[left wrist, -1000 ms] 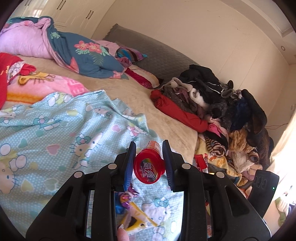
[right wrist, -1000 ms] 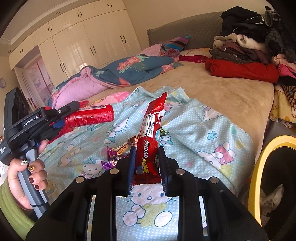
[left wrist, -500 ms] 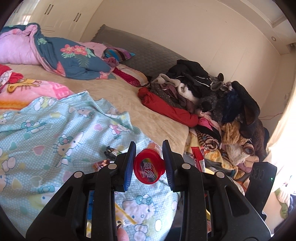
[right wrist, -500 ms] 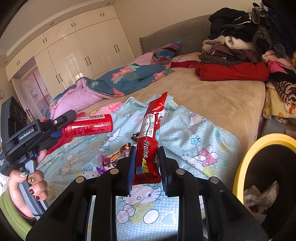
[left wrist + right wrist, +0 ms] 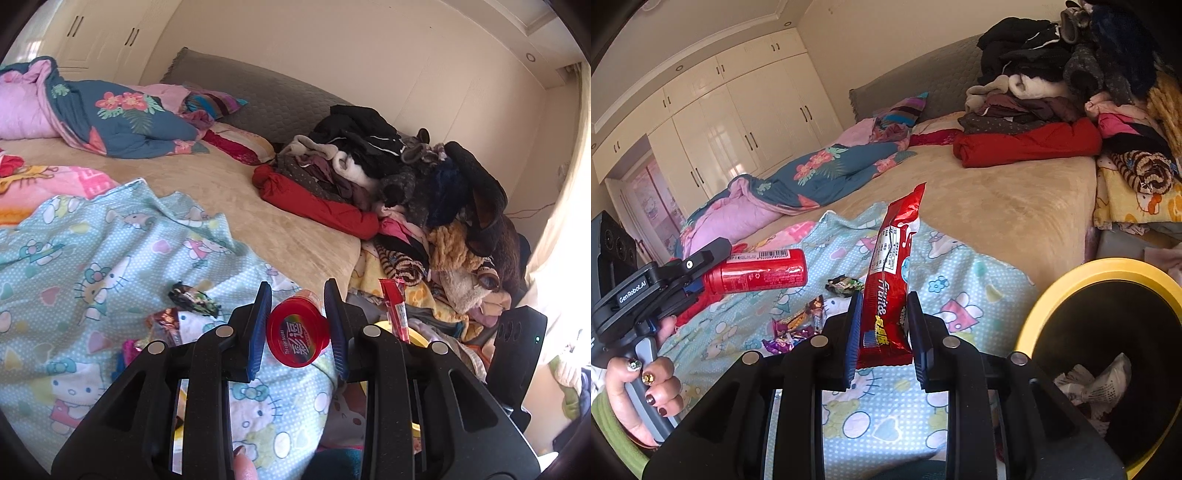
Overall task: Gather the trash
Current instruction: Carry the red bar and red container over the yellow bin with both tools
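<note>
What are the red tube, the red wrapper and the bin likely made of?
Red tube: probably printed card or plastic with a glossy plastic cap; rigid, barcode on its side.
Red wrapper: glossy plastic film; creases, shiny highlights.
Bin: likely hard plastic, smooth yellow rim, dark inside.

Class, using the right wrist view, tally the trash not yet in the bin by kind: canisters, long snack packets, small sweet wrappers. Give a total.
Red canister, in the left gripper: 1
Long red snack packet, in the right gripper: 1
Small sweet wrappers on the sheet, dark green, brown, purple: 3
Total: 5
</note>
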{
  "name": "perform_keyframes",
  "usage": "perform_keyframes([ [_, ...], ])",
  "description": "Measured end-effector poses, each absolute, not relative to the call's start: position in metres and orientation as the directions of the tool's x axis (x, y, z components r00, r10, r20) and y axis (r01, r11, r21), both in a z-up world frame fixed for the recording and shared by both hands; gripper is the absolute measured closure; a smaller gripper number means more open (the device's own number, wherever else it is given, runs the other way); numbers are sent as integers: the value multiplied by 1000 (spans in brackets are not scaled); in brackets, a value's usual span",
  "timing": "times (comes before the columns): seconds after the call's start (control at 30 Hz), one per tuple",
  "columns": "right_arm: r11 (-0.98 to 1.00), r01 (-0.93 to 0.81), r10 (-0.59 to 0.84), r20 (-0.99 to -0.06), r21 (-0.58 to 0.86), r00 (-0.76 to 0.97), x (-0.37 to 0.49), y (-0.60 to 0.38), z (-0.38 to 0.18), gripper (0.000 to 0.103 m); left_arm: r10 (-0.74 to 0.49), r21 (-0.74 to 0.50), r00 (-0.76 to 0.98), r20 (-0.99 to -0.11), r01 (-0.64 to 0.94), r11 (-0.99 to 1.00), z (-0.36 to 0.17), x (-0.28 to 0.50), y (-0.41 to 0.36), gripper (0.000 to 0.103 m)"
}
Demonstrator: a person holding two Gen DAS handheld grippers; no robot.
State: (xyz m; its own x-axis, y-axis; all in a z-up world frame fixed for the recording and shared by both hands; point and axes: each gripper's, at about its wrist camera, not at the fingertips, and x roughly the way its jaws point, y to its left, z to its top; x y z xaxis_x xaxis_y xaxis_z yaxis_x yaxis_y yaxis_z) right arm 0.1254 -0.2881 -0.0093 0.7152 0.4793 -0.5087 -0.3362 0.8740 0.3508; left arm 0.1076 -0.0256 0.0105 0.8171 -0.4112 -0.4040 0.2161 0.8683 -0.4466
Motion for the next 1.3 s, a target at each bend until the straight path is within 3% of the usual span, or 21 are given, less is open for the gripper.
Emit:
perform_keyframes([
  [1.3,900,-65,302,-509,431,806,112,-442,-32,80,-551,-349,693,-464,429,833,-1,97,-169,80],
])
